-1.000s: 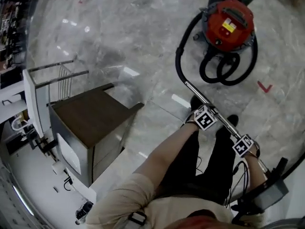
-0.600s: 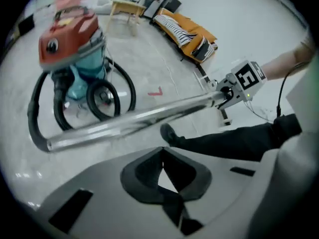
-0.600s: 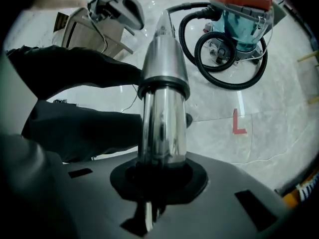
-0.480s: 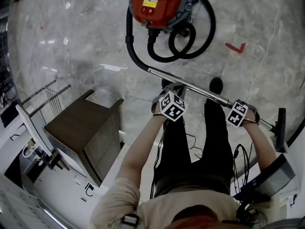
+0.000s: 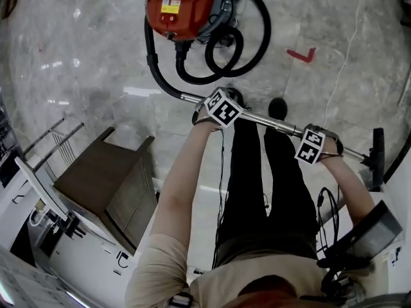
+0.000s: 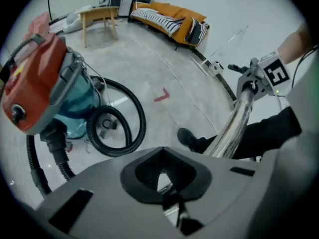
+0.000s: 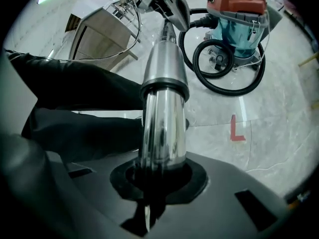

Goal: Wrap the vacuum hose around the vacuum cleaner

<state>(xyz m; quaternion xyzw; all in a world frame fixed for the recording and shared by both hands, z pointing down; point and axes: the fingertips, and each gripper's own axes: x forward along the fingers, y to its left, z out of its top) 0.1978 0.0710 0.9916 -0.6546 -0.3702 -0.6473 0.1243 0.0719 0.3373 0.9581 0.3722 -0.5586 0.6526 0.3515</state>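
Observation:
The red vacuum cleaner [image 5: 180,5] stands on the marble floor at the top of the head view. Its black hose [image 5: 225,50] lies in loops beside it and runs to a chrome wand [image 5: 270,120]. The wand ends in a black floor nozzle [image 5: 377,156] at the right. My left gripper [image 5: 218,108] is shut on the wand close to the hose end; a strip of chrome shows between its jaws in the left gripper view. My right gripper [image 5: 311,145] is shut on the wand further toward the nozzle, and the tube [image 7: 162,113] rises straight out of its jaws.
A wooden cabinet [image 5: 106,185] with a wire rack stands at the left. A red tape mark [image 5: 302,54] is stuck on the floor near the hose loops. The person's shoes [image 5: 277,108] sit just under the wand. A sofa [image 6: 169,19] and a small table [image 6: 99,16] stand far back.
Both grippers have swung left with the wand toward the vacuum cleaner. The left gripper has slid along the wand toward the hose end, so the two grippers stand further apart.

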